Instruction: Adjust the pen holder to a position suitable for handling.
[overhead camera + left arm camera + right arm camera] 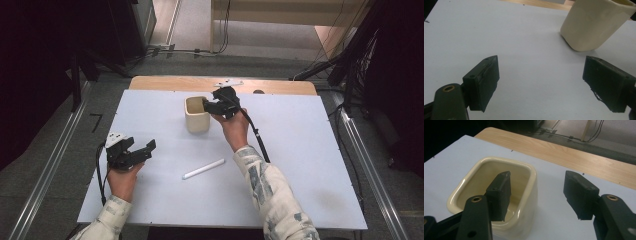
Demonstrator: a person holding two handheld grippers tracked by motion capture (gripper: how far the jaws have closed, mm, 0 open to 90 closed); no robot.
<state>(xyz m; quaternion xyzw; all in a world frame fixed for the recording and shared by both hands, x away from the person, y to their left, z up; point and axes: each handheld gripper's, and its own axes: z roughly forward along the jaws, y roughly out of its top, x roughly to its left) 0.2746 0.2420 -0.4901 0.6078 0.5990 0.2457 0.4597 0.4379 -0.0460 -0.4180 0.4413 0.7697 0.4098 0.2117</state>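
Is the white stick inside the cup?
No, the white stick lies flat on the table, nearer the person than the cup.

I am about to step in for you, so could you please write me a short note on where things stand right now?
Right hand-held gripper: open, straddling the near wall of the cream cup, one jaw inside, one outside; pads not yet pressing on it.
Left hand-held gripper: open, holding nothing, at the left of the table, pointing toward the cup.
Cup: upright, at the back middle, looks empty.
White stick: lying flat in front of the cup, untouched.
Done: the right gripper is lined up on the cup's wall.
Left: probably close on the cup; the stick is still to be handled.
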